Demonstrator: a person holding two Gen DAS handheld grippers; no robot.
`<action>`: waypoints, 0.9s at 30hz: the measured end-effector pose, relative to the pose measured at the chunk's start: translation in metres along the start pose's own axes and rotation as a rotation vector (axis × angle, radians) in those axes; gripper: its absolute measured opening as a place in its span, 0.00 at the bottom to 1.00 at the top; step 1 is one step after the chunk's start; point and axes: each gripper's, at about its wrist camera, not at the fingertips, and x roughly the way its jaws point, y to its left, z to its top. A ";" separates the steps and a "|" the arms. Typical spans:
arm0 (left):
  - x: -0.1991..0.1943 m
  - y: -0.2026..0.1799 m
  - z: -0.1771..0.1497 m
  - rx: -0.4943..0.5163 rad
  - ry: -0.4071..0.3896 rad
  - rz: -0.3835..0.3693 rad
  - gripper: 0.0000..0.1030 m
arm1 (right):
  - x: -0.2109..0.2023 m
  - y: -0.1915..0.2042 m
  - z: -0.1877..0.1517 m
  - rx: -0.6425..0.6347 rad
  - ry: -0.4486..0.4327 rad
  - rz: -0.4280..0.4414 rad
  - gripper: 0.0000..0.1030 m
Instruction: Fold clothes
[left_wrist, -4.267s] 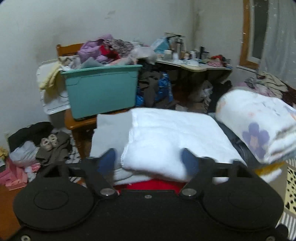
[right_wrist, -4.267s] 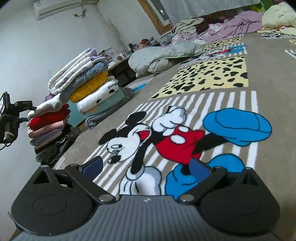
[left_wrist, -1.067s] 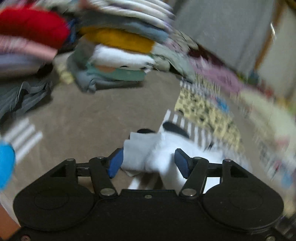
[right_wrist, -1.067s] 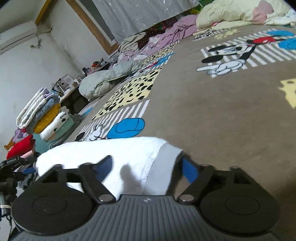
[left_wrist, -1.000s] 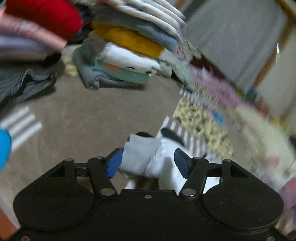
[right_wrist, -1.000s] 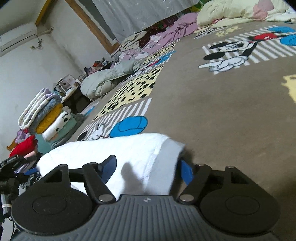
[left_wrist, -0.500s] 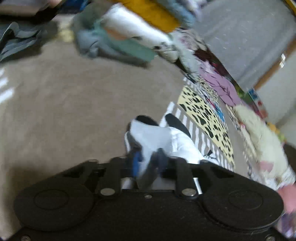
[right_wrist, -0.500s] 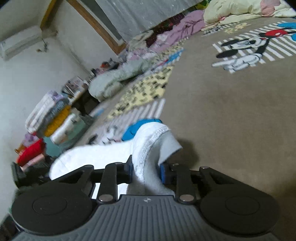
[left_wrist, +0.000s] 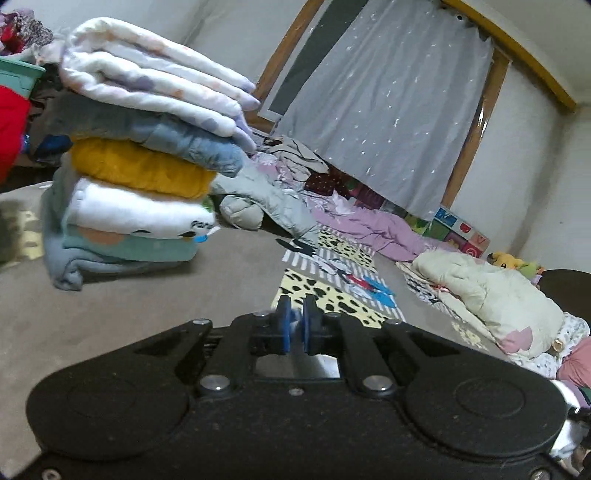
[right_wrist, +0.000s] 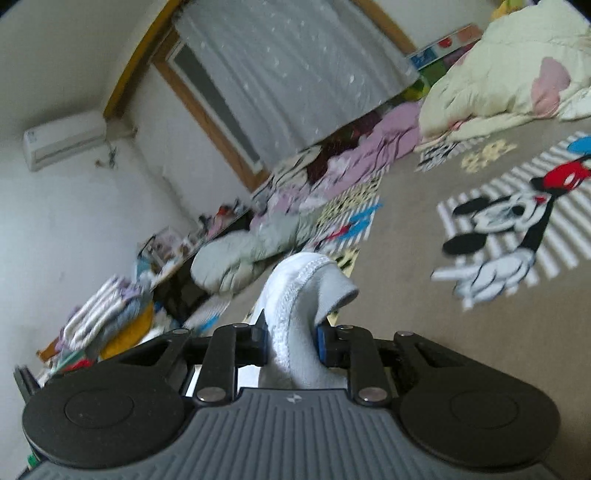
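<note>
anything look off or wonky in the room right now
The stack of folded clothes leans: its upper layers overhang the bottom ones toward the window. Crumpled bedding and a lilac heap lie unfolded on the blanket.

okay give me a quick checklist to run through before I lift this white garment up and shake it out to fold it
1. Right claw shut on the white garment: ok, the cloth bunches up between the fingers.
2. Left claw gripping cloth: cannot tell, jaws nearly shut with only a sliver of white between them.
3. Both claws on opposite corners: cannot tell, neither view shows the whole garment.
4. Bare blanket ahead for laying it flat: ok.
5. Folded stack clear of the swing: not ok, it leans close on the left.
</note>
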 end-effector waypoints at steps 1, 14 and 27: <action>0.006 0.001 -0.003 0.012 0.029 0.004 0.04 | 0.000 -0.007 0.004 0.005 0.005 -0.015 0.23; 0.057 0.023 -0.033 -0.054 0.282 0.025 0.48 | 0.039 -0.066 -0.007 0.100 0.139 -0.176 0.73; 0.063 -0.023 -0.049 0.245 0.190 0.090 0.07 | 0.033 -0.056 -0.009 0.058 0.053 -0.144 0.24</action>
